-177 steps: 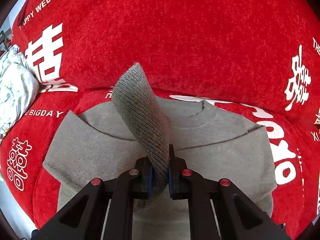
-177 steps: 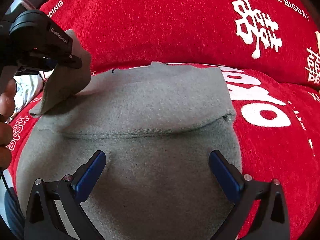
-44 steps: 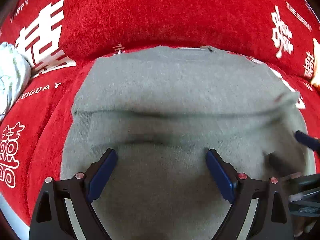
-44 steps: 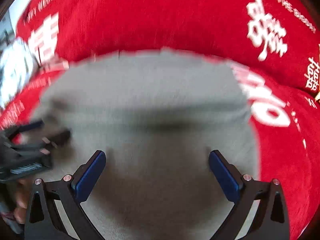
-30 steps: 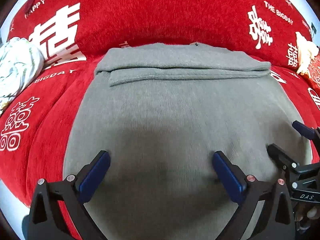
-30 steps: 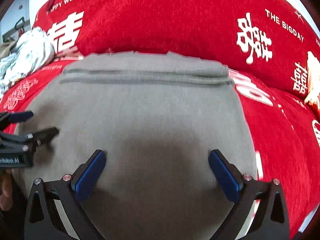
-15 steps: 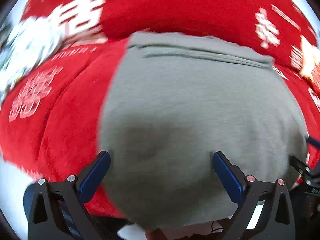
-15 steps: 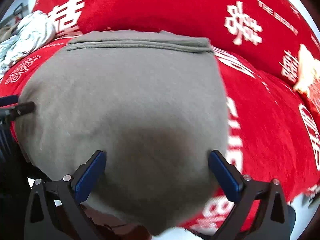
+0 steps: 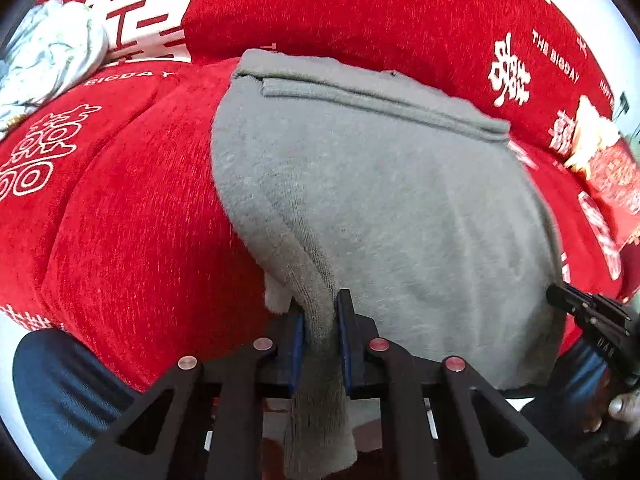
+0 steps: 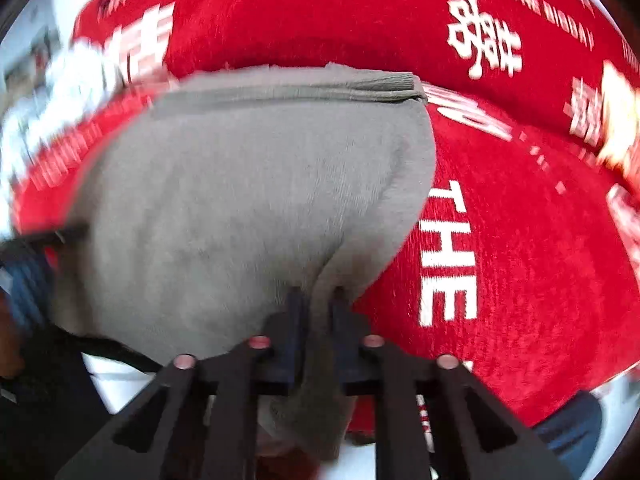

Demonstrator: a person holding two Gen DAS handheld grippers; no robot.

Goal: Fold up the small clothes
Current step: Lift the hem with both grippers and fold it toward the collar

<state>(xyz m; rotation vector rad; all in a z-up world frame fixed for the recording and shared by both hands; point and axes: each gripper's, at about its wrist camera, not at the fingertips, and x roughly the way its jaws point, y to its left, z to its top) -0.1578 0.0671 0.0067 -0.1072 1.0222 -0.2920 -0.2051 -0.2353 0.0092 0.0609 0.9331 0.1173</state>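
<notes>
A small grey knitted sweater [image 9: 392, 184] lies on a red sofa cover, its sleeves folded in across the far end. My left gripper [image 9: 320, 316] has its jaws closing on the sweater's near left hem corner, and the ribbed hem hangs down between the pads. In the right wrist view the same sweater [image 10: 248, 184] spreads ahead, and my right gripper [image 10: 318, 304] has its jaws closing on the near right hem corner, grey cloth pinched between its fingers. The right gripper [image 9: 592, 320] also shows at the right edge of the left wrist view.
The red sofa cover [image 9: 132, 216] with white lettering runs under and behind the sweater, with a back cushion [image 10: 340, 12] beyond. A pale floral cloth [image 9: 48, 56] lies at the far left. A yellow and red object [image 9: 600, 148] sits at the far right. A dark blue trouser leg [image 9: 68, 392] is at the near edge.
Both grippers drew back to the sweater's near hem and went from wide open to closed on its two corners. The hem now bunches up between each pair of pads.
</notes>
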